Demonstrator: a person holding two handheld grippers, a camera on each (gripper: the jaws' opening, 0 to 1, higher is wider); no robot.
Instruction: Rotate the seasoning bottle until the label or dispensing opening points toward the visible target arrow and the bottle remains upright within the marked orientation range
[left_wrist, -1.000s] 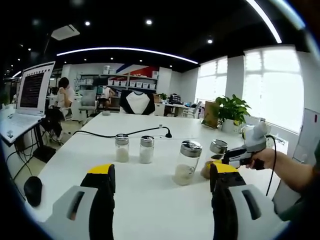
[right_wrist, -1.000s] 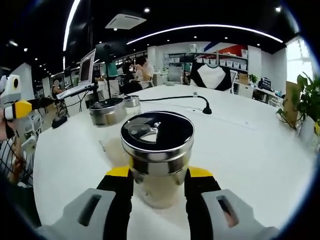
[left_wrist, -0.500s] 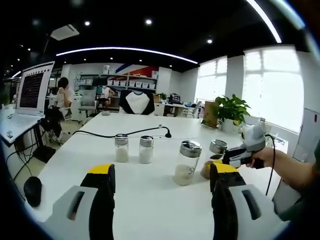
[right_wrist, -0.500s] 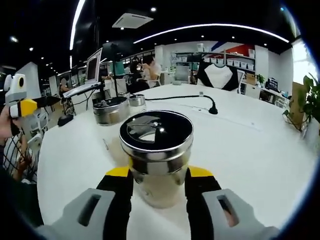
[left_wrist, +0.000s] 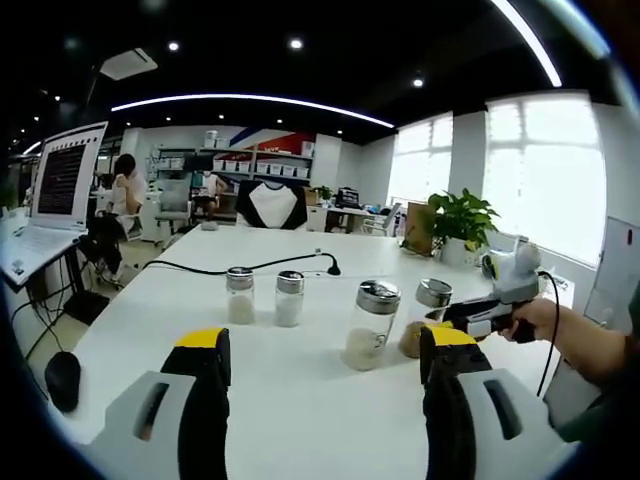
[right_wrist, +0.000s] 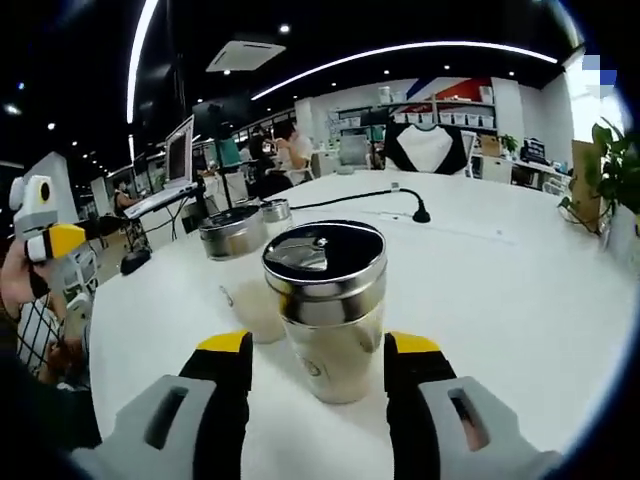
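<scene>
White table (left_wrist: 300, 400) carries four glass shakers with metal caps. Using the seasoning bottle (right_wrist: 330, 310) as landmark: in the right gripper view a second shaker (right_wrist: 236, 262) stands just behind it on the side of the other hand, partly hidden by it, and a third small one (right_wrist: 273, 211) sits farther back. A black cable (right_wrist: 350, 196) runs across the table well beyond them.

Left gripper view gives the row from the side: two small shakers (left_wrist: 264, 296) close together, then a taller one (left_wrist: 370, 323), then the seasoning bottle (left_wrist: 428, 312) at the end of the row nearest the right gripper (left_wrist: 455, 322). A potted plant (left_wrist: 462, 222) and bright windows lie beyond that end; a laptop (left_wrist: 55, 195) stands on a separate desk (far side from the plant).

Seasoning bottle: upright, clear glass, pale powder in the lower part, shiny cap with a dark top showing a lighter flap-shaped patch. No arrow mark can be made out.

Right gripper (right_wrist: 318, 350): jaws apart, one on each side of the bottle with gaps visible, not clamped. Left gripper (left_wrist: 320, 355): jaws wide apart, holding nothing, the row of shakers well ahead of it.
</scene>
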